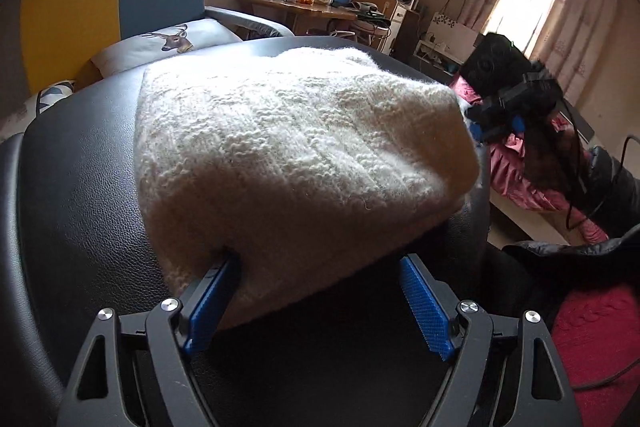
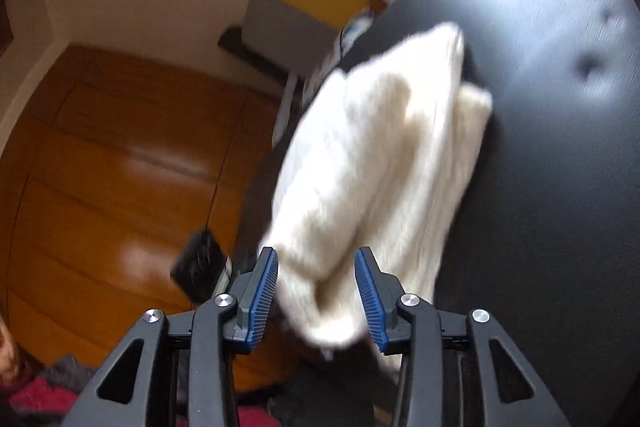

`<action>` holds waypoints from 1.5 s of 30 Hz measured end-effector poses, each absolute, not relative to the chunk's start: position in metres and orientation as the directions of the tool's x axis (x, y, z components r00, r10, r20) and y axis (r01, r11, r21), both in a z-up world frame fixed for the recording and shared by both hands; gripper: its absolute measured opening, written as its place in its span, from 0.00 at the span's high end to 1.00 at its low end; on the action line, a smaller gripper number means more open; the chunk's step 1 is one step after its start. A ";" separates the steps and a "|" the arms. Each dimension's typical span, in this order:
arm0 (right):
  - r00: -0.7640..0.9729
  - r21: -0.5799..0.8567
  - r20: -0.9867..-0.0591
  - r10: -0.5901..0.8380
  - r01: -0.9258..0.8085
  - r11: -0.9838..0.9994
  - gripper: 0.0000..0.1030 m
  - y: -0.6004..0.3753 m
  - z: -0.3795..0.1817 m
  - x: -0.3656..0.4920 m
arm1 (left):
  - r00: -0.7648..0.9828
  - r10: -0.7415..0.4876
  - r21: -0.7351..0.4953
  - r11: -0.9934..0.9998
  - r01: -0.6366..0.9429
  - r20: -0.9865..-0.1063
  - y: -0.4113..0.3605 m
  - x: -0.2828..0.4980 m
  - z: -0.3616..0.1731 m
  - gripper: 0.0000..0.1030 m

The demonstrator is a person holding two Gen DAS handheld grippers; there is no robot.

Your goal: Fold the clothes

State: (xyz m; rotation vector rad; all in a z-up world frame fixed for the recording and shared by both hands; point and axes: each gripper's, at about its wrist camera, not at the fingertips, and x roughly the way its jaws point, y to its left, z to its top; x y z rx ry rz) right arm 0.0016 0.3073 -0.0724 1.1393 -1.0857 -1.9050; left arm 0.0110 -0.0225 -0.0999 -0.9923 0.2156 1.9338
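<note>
Right now the folded cream knit sweater (image 1: 296, 147) lies on a black leather surface (image 1: 80, 187), near edge overhanging. Left hand-held gripper (image 1: 320, 303) is wide open w/ its left pad tucked into the fold, nothing clamped. Right hand-held gripper (image 2: 316, 295) is open too, jaws straddling a sweater corner; view's blurred.

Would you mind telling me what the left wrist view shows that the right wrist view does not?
Only the left wrist view shows the cluttered wooden desk, the deer-print pillow, the curtained windows and the right gripper at the sweater's far corner. Only the right wrist view shows the wooden floor. Both share the white knit sweater on the black leather surface and the yellow-and-blue headboard. Both grippers stand open around sweater edges.
</note>
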 end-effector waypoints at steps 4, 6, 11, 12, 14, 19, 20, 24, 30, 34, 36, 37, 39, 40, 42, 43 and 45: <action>-0.466 0.877 -0.442 -0.766 -0.044 -0.479 0.58 0.295 -0.088 -0.029 | -0.258 0.642 -0.214 -0.562 -0.799 -0.722 -0.020 0.014 -0.101 0.20; -0.477 0.869 -0.469 -0.743 -0.098 -0.486 0.58 0.285 -0.098 -0.040 | -0.261 0.642 -0.211 -0.562 -0.800 -0.721 -0.020 0.015 -0.100 0.20; -0.487 0.688 -0.601 -0.634 0.089 -0.720 0.81 0.244 -0.069 -0.051 | -0.264 0.642 -0.209 -0.564 -0.799 -0.720 -0.022 0.018 -0.101 0.18; -0.485 0.626 -0.638 -0.598 0.125 -0.770 0.86 0.236 -0.056 -0.052 | -0.264 0.640 -0.205 -0.561 -0.802 -0.722 -0.021 0.019 -0.100 0.18; -0.538 0.438 -0.691 -0.483 0.221 -0.872 0.88 0.223 -0.017 -0.048 | -0.257 0.633 -0.192 -0.551 -0.812 -0.730 -0.020 0.021 -0.100 0.17; -0.567 -0.024 -0.813 -0.131 0.258 -0.966 0.90 0.209 -0.002 -0.067 | -0.187 0.630 -0.197 -0.488 -0.851 -0.754 -0.017 0.027 -0.098 0.17; -0.515 -0.063 -0.854 -0.076 0.247 -0.967 0.93 0.210 -0.023 -0.077 | -0.173 0.627 -0.196 -0.475 -0.858 -0.760 -0.015 0.028 -0.098 0.18; -0.468 0.049 -0.878 -0.104 0.128 -0.991 0.96 0.261 -0.076 -0.068 | -0.146 0.598 -0.172 -0.442 -0.880 -0.789 -0.011 0.037 -0.095 0.17; -0.511 0.424 -0.760 -0.401 0.079 -0.902 0.92 0.317 -0.066 -0.033 | 0.028 0.691 -0.408 -0.393 -0.824 -0.723 -0.030 0.030 -0.075 0.23; -0.489 0.698 -0.555 -0.674 0.168 -0.696 0.74 0.335 -0.046 0.000 | 0.037 0.804 -0.546 -0.370 -0.751 -0.594 -0.049 0.011 -0.050 0.23; -0.418 0.768 -0.481 -0.770 0.222 -0.600 0.66 0.327 -0.038 0.013 | 0.003 0.820 -0.571 -0.396 -0.719 -0.573 -0.046 -0.009 -0.049 0.23; -0.392 0.757 -0.492 -0.778 0.250 -0.604 0.60 0.315 -0.033 0.018 | -0.014 0.827 -0.583 -0.408 -0.703 -0.562 -0.044 -0.019 -0.049 0.23; -0.338 0.737 -0.509 -0.792 0.303 -0.604 0.54 0.292 -0.023 0.027 | -0.049 0.840 -0.607 -0.431 -0.668 -0.541 -0.042 -0.039 -0.048 0.23; -0.312 0.739 -0.506 -0.804 0.324 -0.591 0.51 0.282 -0.022 0.029 | -0.068 0.845 -0.619 -0.441 -0.650 -0.531 -0.040 -0.049 -0.048 0.23; -0.271 0.750 -0.497 -0.824 0.343 -0.565 0.49 0.260 -0.025 0.026 | -0.104 0.854 -0.643 -0.460 -0.612 -0.510 -0.038 -0.069 -0.047 0.23; -0.251 0.758 -0.491 -0.834 0.349 -0.551 0.49 0.250 -0.029 0.022 | -0.123 0.857 -0.655 -0.468 -0.593 -0.500 -0.036 -0.079 -0.046 0.23; -0.205 0.783 -0.470 -0.858 0.351 -0.513 0.47 0.231 -0.039 0.014 | -0.161 0.862 -0.679 -0.482 -0.554 -0.481 -0.033 -0.099 -0.045 0.23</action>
